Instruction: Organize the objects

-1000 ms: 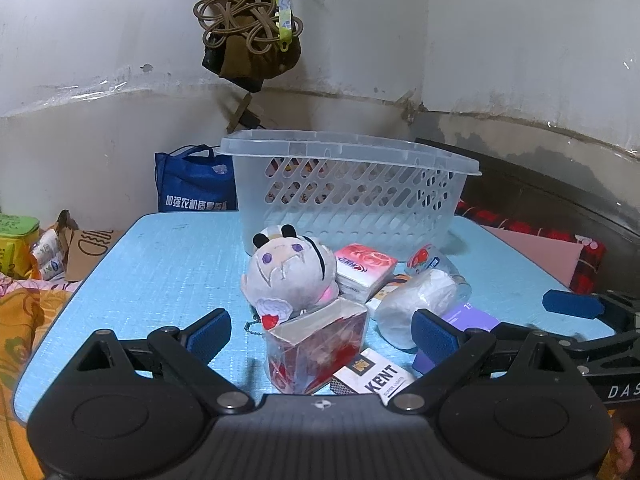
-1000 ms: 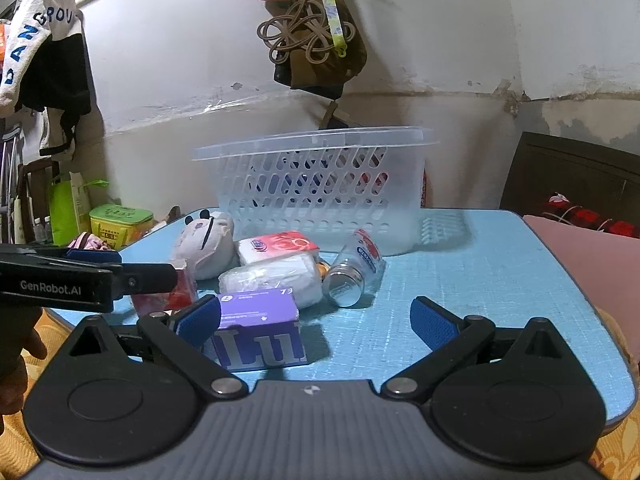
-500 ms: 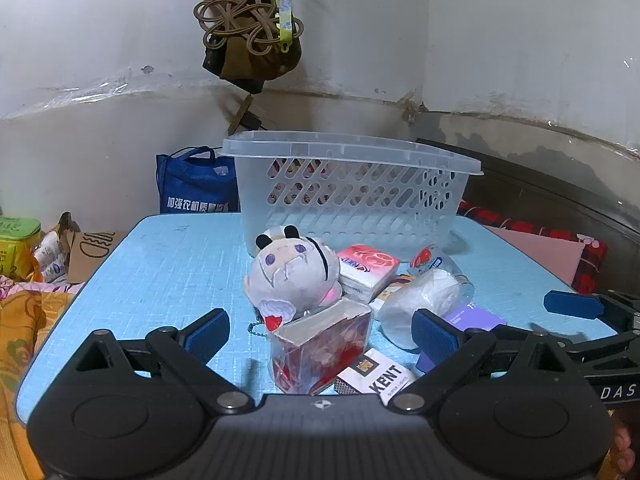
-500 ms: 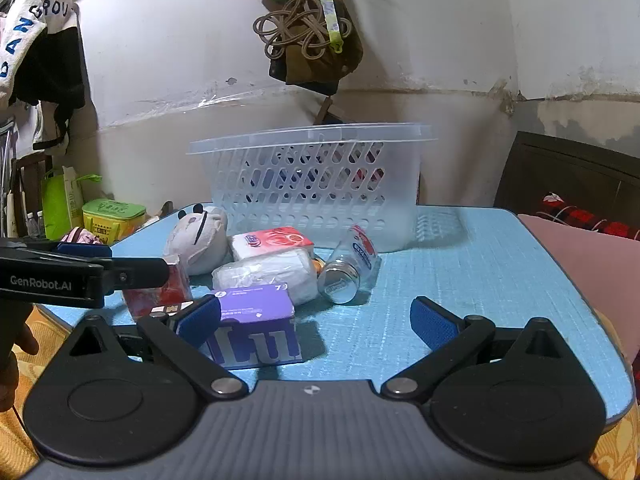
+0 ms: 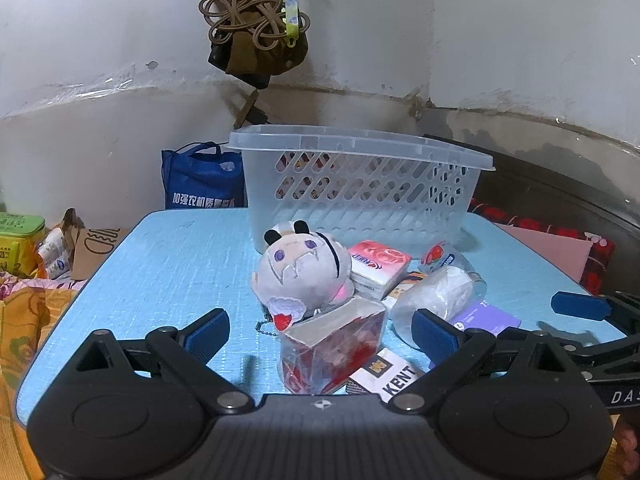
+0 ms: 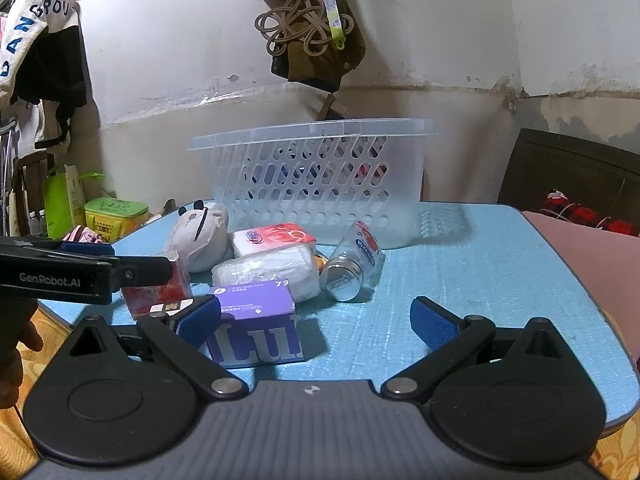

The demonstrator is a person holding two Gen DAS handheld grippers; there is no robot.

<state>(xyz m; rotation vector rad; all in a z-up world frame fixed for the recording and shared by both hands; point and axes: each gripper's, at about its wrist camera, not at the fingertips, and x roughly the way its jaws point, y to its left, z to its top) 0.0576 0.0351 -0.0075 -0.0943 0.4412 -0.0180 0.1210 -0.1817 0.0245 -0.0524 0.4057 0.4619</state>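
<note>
Both the left gripper [image 5: 320, 334] and the right gripper [image 6: 316, 318] stand wide, holding nothing, over a blue table [image 6: 480, 264] with a basket [image 6: 316, 184] near the stained white wall [image 6: 180, 60].

The basket [image 5: 360, 196] hides its inside: only coloured patches show through the slots, too small to name. In the left wrist view the plush [image 5: 304, 272] covers part of the red tissue pack [image 5: 378, 266], and the clear red box [image 5: 332, 350] covers the Kent pack's [image 5: 390, 372] left end. At 3 o'clock the right gripper [image 5: 588, 312] is cut by the edge. In the right wrist view the left gripper [image 6: 80, 270] runs off at 9 o'clock, hiding part of that box. The purple box's [image 6: 256, 326] small print is unreadable.
</note>
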